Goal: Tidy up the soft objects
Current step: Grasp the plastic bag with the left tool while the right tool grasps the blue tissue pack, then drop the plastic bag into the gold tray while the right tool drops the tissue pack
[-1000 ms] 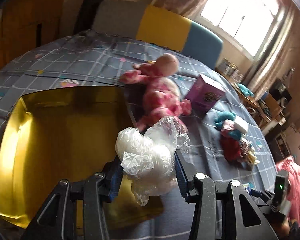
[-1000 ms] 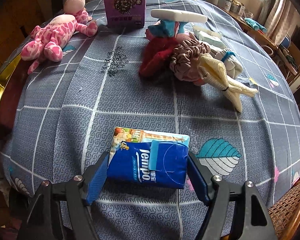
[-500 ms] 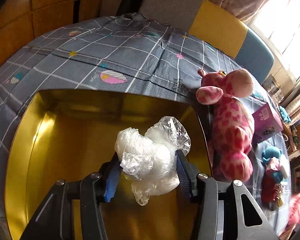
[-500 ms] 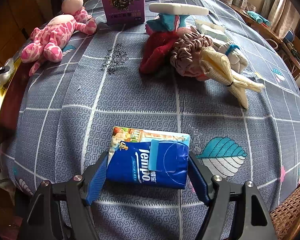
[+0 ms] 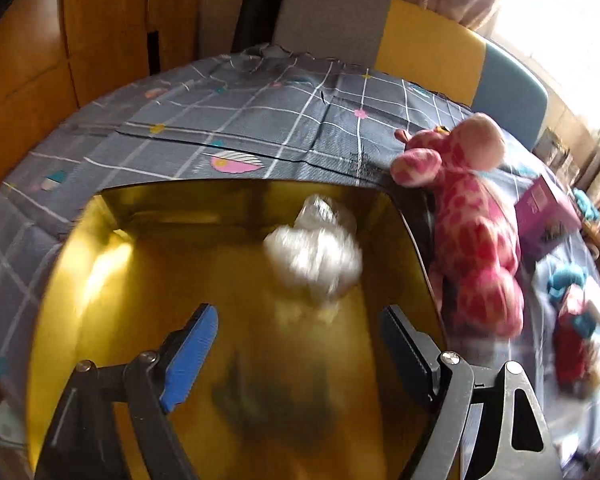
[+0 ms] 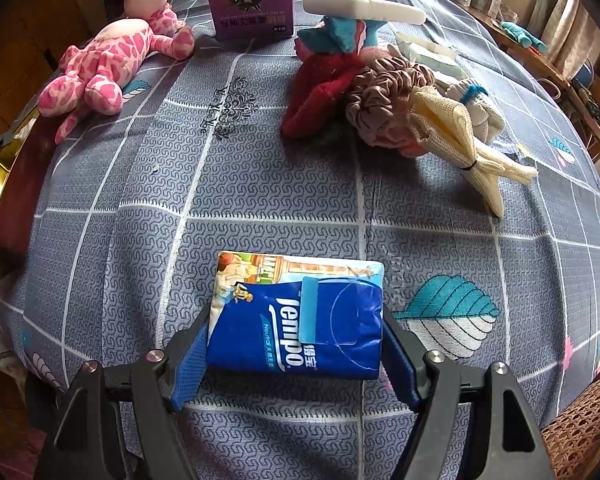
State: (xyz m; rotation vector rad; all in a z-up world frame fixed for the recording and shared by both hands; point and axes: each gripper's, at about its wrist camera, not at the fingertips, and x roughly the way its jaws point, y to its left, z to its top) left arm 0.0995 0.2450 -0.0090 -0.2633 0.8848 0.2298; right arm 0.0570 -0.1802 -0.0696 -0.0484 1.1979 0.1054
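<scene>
My left gripper (image 5: 300, 332) is open and empty over the gold box (image 5: 100, 264). A crumpled clear plastic bag (image 5: 314, 258), blurred, is in the box's far right part, clear of the jaws. My right gripper (image 6: 296, 344) is shut on a blue Tempo tissue pack (image 6: 300, 316) low over the tablecloth. A pink giraffe plush (image 5: 476, 236) lies just right of the box; it also shows in the right wrist view (image 6: 104, 64).
A purple carton (image 6: 250, 0) stands at the back. A pile of soft things (image 6: 384, 92), red cloth, brown scrunchie, cream mesh and a white sponge, lies at the table's far right. The grey checked tablecloth (image 6: 260, 184) covers the round table. A wicker chair (image 6: 580, 436) is at lower right.
My left gripper has opened and let go of the plastic bag, which has dropped into the gold box. The right gripper still holds the tissue pack, nearly unmoved.
</scene>
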